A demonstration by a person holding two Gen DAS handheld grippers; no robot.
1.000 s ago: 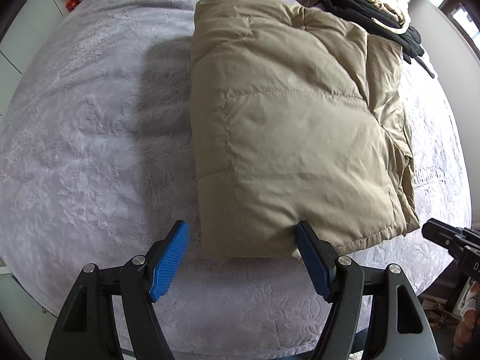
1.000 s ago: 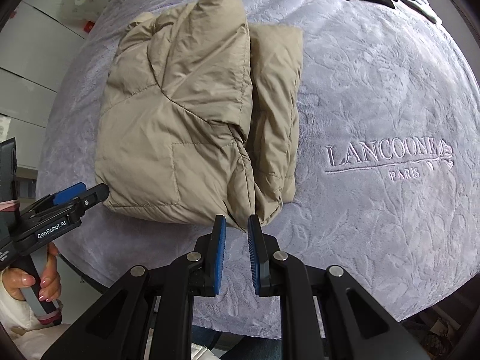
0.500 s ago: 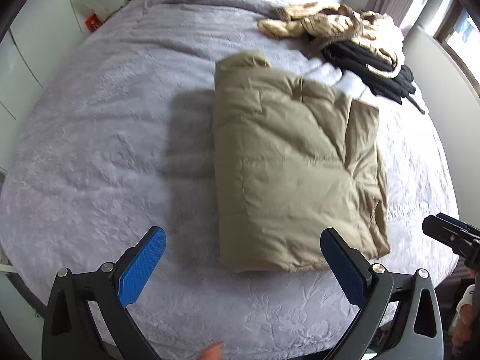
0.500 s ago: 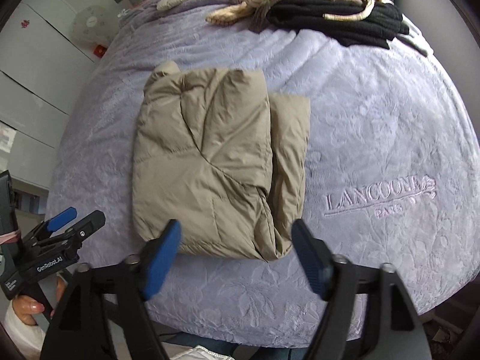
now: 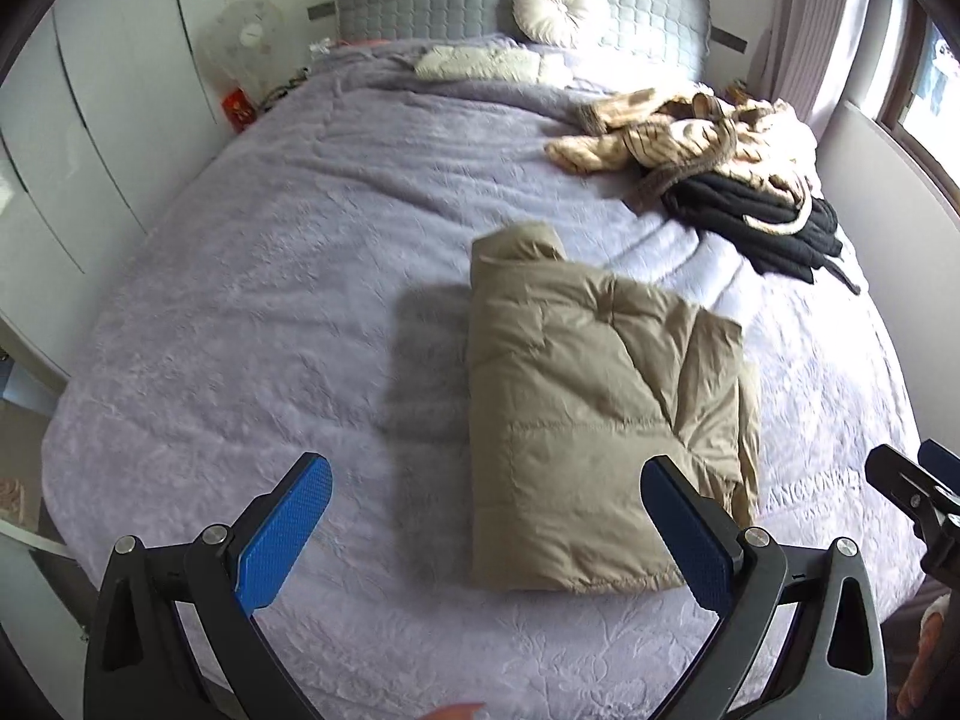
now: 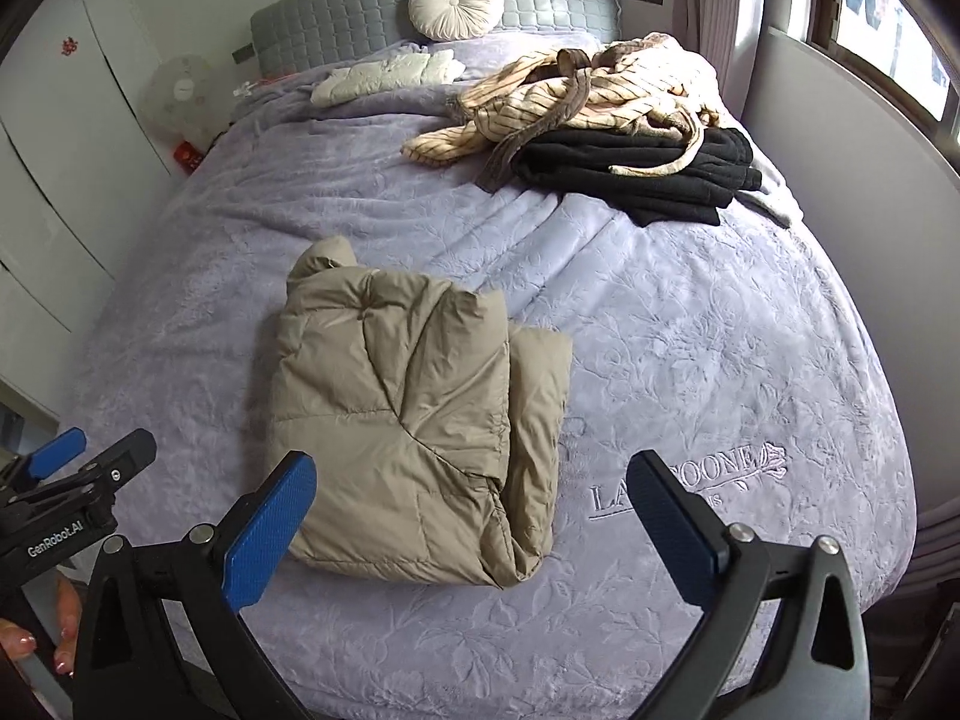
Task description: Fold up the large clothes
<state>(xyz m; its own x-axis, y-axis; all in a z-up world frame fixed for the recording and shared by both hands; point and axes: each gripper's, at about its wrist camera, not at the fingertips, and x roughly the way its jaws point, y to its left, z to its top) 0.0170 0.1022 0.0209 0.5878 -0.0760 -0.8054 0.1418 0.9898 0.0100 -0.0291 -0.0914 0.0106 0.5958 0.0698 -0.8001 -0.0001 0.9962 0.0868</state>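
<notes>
The folded tan jacket (image 6: 414, 438) lies lengthwise from six toward twelve o'clock on the bed (image 6: 690, 330), both the left gripper (image 5: 486, 531) and the right gripper (image 6: 474, 525) spread wide, empty, the right's jaws having just been opening.

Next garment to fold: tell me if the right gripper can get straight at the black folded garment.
Probably not cleanly: the striped beige garment drapes over the black folded garment, though the open right gripper holds nothing.

Tan puffer jacket (image 5: 588, 420) lies folded (a puffy rectangle) flat on the lavender bedspread (image 5: 240, 300)
</notes>
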